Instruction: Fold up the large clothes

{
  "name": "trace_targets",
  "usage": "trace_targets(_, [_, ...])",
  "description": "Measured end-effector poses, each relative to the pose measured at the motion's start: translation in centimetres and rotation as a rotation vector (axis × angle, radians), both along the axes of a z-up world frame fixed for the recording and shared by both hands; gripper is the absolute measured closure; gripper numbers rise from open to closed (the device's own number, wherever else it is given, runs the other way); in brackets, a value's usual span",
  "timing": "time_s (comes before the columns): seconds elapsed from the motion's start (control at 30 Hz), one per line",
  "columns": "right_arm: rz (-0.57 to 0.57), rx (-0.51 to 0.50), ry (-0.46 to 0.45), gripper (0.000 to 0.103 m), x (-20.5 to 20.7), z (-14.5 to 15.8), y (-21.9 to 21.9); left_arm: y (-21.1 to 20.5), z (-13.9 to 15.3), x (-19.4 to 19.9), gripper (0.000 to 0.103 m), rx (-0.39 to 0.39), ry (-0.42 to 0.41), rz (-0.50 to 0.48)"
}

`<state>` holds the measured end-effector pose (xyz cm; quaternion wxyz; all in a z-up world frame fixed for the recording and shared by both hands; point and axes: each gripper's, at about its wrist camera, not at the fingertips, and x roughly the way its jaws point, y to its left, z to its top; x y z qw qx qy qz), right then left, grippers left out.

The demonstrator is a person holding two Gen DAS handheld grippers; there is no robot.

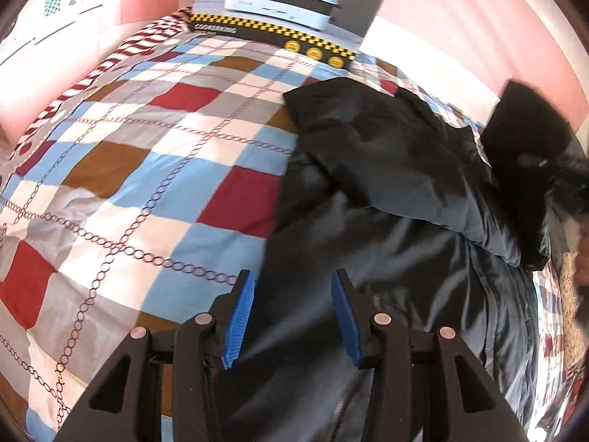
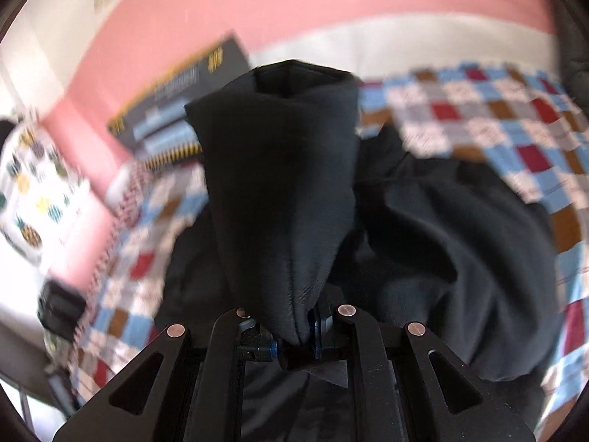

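A large black jacket [image 1: 386, 221] lies spread on a checked bedspread [image 1: 147, 147], with a shiny lining showing. My left gripper [image 1: 292, 316] is open and empty, its blue pads [image 1: 239, 316] just above the jacket's left edge. My right gripper [image 2: 294, 335] is shut on a black cuffed sleeve [image 2: 283, 169] of the jacket and holds it lifted, so the sleeve stands up in front of the camera. The rest of the jacket [image 2: 460, 258] lies bunched below and to the right. In the left wrist view the lifted sleeve [image 1: 526, 140] shows at the far right.
A dark appliance box [image 1: 287, 3] stands at the head of the bed against the pink wall [image 1: 460, 25]; it also shows in the right wrist view [image 2: 176, 110]. A patterned pillow [image 2: 36, 191] lies at the left. A black object [image 2: 59, 309] sits beside the bed's left edge.
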<state>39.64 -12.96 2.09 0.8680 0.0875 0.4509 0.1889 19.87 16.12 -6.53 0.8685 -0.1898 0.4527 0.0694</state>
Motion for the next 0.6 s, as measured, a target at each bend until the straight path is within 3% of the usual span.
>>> trace_targets(0.07, [0.024,-0.046,0.043,0.082,0.6,-2.7,1.9,0.4,-0.5,-0.2,0.057,-0.008,0.005,0.007])
trace_targets(0.2, [0.086,-0.109,0.079,0.059,0.2,-5.3,3.6,0.8,-1.3,-0.3,0.057,-0.029,0.014,0.010])
trace_targets(0.23, [0.103,-0.100,0.072,0.053,-0.2,-5.3,3.9,0.7,-1.3,-0.3,0.057,-0.030,0.014,0.009])
trace_targets(0.27, [0.130,-0.059,0.067,0.038,-0.6,-4.7,3.9,0.6,-1.2,-0.2,0.057,-0.031,0.014,0.007])
trace_targets(0.3, [0.149,-0.027,0.065,0.035,-0.9,-4.3,4.2,0.5,-1.1,-0.1,0.057,-0.032,0.014,0.004])
trace_targets(0.43, [0.212,0.082,0.003,0.035,-3.0,-2.3,3.1,-0.1,0.0,0.6,0.051,-0.042,0.001,-0.015])
trace_targets(0.6, [0.072,0.130,-0.034,0.035,-3.8,-1.5,-3.5,-2.2,2.4,2.9,0.047,-0.040,-0.047,-0.081])
